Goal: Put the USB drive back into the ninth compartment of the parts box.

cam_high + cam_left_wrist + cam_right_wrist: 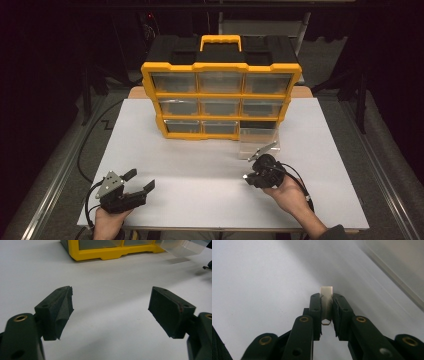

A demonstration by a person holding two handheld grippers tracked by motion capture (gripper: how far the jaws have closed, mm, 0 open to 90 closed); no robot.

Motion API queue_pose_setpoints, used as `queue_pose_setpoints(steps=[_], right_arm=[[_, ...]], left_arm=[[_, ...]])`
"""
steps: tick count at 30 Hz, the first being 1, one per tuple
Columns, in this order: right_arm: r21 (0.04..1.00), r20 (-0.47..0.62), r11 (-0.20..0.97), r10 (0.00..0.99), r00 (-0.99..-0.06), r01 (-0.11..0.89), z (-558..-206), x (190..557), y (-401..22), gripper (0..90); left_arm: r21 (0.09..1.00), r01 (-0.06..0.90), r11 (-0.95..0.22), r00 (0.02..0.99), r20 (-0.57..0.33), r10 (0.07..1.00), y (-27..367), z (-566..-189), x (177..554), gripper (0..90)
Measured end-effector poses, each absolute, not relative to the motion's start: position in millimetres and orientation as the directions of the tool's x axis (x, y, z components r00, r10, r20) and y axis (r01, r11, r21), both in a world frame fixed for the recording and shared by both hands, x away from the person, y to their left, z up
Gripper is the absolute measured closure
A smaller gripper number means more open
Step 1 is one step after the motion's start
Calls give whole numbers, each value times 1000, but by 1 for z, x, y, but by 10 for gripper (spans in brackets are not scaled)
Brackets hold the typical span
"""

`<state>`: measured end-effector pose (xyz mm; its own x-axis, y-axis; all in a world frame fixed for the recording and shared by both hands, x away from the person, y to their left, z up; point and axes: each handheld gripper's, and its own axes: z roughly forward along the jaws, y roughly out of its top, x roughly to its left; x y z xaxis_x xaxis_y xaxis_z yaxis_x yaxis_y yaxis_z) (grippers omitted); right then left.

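A yellow and black drawer organizer (220, 95) stands at the back of the white table (200, 170). One clear plastic drawer (257, 142) sits out on the table in front of its lower right corner. My right gripper (246, 176) hovers just in front of that drawer, and in the right gripper view it (327, 300) is shut on a small flat white piece (326, 292) that sticks up between the pads. My left gripper (141, 180) rests near the table's front left. Its jaws (111, 302) stand wide apart with nothing between them.
The organizer's yellow base (110, 251) and the clear drawer (182, 247) lie ahead of the left gripper. The drawer's rim (402, 270) runs along the upper right of the right gripper view. Dark floor surrounds the table.
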<state>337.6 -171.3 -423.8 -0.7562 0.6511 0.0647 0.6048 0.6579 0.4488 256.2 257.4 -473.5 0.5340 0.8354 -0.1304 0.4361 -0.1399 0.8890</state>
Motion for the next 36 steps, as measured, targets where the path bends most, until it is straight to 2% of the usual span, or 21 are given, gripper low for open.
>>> queue_pose_setpoints(steps=[36], right_arm=[[488, 77, 592, 702, -708, 641, -421, 326, -207, 795]], left_arm=[[889, 437, -138, 533, -132, 836, 257, -473, 256, 205]])
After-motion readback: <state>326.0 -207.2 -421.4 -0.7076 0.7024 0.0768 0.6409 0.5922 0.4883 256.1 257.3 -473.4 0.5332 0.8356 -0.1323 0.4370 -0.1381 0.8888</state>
